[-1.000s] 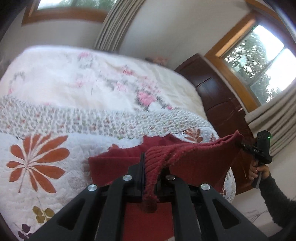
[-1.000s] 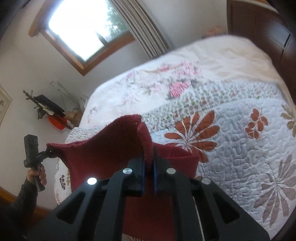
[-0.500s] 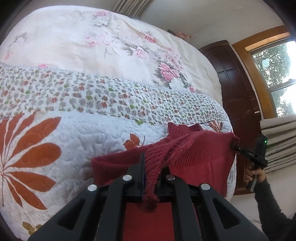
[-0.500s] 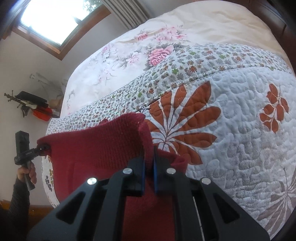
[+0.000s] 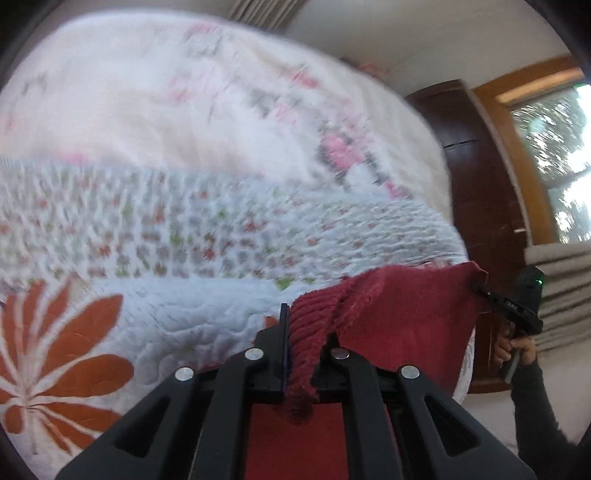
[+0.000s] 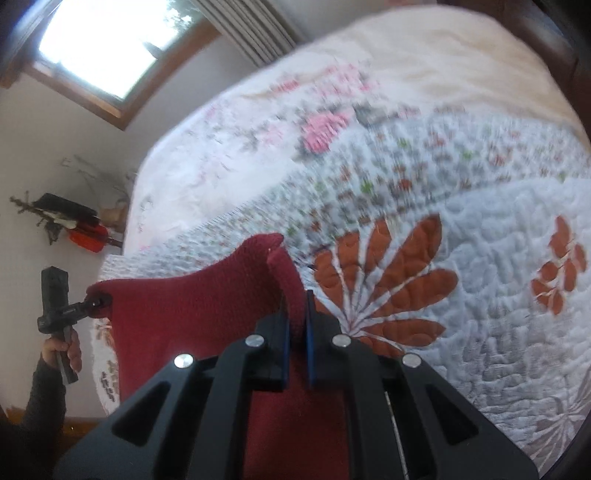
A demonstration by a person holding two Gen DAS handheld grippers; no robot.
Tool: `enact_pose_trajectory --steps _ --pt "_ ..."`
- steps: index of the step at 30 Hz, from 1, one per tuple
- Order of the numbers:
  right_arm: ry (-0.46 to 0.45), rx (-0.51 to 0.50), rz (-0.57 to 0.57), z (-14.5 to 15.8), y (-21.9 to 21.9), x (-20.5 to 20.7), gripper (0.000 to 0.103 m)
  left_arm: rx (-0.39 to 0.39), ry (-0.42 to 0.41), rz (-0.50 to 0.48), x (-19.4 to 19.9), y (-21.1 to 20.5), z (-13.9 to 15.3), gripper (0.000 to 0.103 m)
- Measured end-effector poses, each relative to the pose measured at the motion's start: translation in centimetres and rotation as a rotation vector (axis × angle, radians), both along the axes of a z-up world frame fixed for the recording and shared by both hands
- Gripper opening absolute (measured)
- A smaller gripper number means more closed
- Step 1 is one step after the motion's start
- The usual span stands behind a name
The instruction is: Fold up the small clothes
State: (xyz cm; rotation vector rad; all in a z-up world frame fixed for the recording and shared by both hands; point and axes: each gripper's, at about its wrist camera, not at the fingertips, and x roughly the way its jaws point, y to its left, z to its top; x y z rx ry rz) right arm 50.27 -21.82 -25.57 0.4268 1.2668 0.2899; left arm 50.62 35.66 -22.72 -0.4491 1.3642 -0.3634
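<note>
Bedroom setting: quilted bedspread (image 5: 184, 302) with orange leaf motifs filling the lower left of the left wrist view and the right half of the right wrist view; floral bedding behind, blurred. Dark wooden headboard (image 5: 484, 206) at upper right of the left view, windows (image 6: 110, 48) and pleated curtains (image 6: 255, 33) along the top edges.

Dark red knitted garment (image 5: 413, 317) being held lifted over the quilt, lower centre to right of the left view, lower left to centre of the right view. Hanging stretched between two gripped corners, lower part dropping out of frame beneath the tools.

Left gripper (image 5: 303, 332) clamping a bunched, ribbed edge of the garment, knit spilling down between the fingers; also showing at far left of the right view, pinching the far corner. Right gripper (image 6: 295, 317) closing on a thin upright fold of the knit, blue pads (image 6: 309, 332) pressing either side; also showing at far right of the left view, held by a hand (image 5: 517, 350) in a dark sleeve.

Judged purpose of the hold: keeping the top edge taut and level so the piece hangs flat, ready for laying onto the quilt or doubling over.

Garment appearance: deep crimson, coarse rib at the left-hand grip, finer even knit across the panel, upper edge sagging slightly between the grips, corners peaking where pinched. Garment type not determinable. Folding judged at an early stage.
</note>
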Motion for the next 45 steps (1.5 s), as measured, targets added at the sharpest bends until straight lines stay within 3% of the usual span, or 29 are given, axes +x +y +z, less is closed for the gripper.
enact_pose_trajectory --steps 4,11,16,18,19,21,22,23,25,27,29,31,32,33,35,36,37,39,42,44,45 --pt "0.051 -0.038 0.000 -2.5 0.1 0.3 0.006 -0.021 0.111 0.048 0.6 0.5 -3.7 0.006" --pt "0.001 -0.022 0.005 -0.9 0.2 0.9 0.006 -0.039 0.080 0.033 1.3 0.9 -1.4 0.006" --pt "0.061 -0.044 -0.022 -3.6 0.2 1.1 0.006 -0.029 0.138 0.046 1.8 1.1 -3.8 0.006" --pt "0.081 -0.045 -0.022 -4.4 0.3 0.9 0.007 -0.026 0.171 0.055 1.7 0.9 -5.3 0.015" --pt "0.095 -0.038 -0.021 -4.8 0.4 0.8 0.012 -0.017 0.173 0.074 1.6 1.2 -5.6 0.026" --pt "0.064 -0.051 -0.039 -4.1 0.1 0.3 0.021 -0.009 0.153 0.134 1.4 2.4 -5.0 0.038" --pt "0.042 -0.054 -0.043 -3.5 0.0 0.1 0.022 0.019 0.143 0.166 1.3 3.1 -4.2 0.052" --pt "0.014 -0.060 -0.048 -2.7 -0.2 -0.3 0.022 0.085 0.123 0.202 0.9 3.8 -2.7 0.059" --pt "-0.071 -0.050 -0.062 -0.4 -0.2 -1.5 0.022 0.169 0.022 0.240 -0.3 4.1 1.3 0.060" --pt "-0.114 0.001 -0.049 0.7 0.3 -2.7 0.022 0.094 -0.071 0.192 -1.4 2.6 3.9 0.064" --pt "-0.124 0.029 -0.018 0.4 1.6 -3.8 0.022 -0.001 -0.135 0.079 -2.7 -0.6 5.1 0.068" --pt "-0.096 0.030 0.010 -1.3 2.7 -4.3 0.022 -0.039 -0.165 -0.011 -3.5 -3.3 4.6 0.068" --pt "-0.074 0.019 0.012 -2.4 2.9 -4.4 0.020 -0.021 -0.150 -0.044 -3.9 -4.5 3.4 0.068" --pt "-0.067 0.007 0.015 -3.4 2.8 -4.5 0.019 0.009 -0.126 -0.054 -4.1 -5.0 2.0 0.068" --pt "-0.078 -0.019 0.002 -4.3 2.2 -4.8 0.006 0.049 -0.060 -0.028 -4.3 -4.5 -1.3 0.062" --pt "-0.082 -0.027 -0.011 -4.2 1.9 -5.0 0.006 0.063 -0.038 -0.007 -4.5 -3.9 -2.4 0.059" --pt "-0.084 -0.031 -0.035 -3.8 1.4 -5.3 0.012 0.060 -0.029 0.014 -4.7 -3.0 -3.0 0.054" --pt "-0.106 -0.004 -0.061 -2.5 0.6 -6.2 0.021 -0.002 -0.034 0.072 -5.5 -1.6 -2.3 0.056" --pt "-0.162 0.044 -0.064 0.0 -0.2 -9.6 0.022 -0.059 -0.114 0.083 -7.6 -1.1 1.4 0.070" --pt "-0.166 0.053 -0.058 0.1 0.0 -12.9 0.023 -0.116 -0.193 0.070 -10.4 -1.5 3.8 0.089" --pt "-0.156 0.053 -0.049 -0.3 0.2 -13.8 0.023 -0.143 -0.218 0.073 -12.0 -1.6 4.2 0.091"
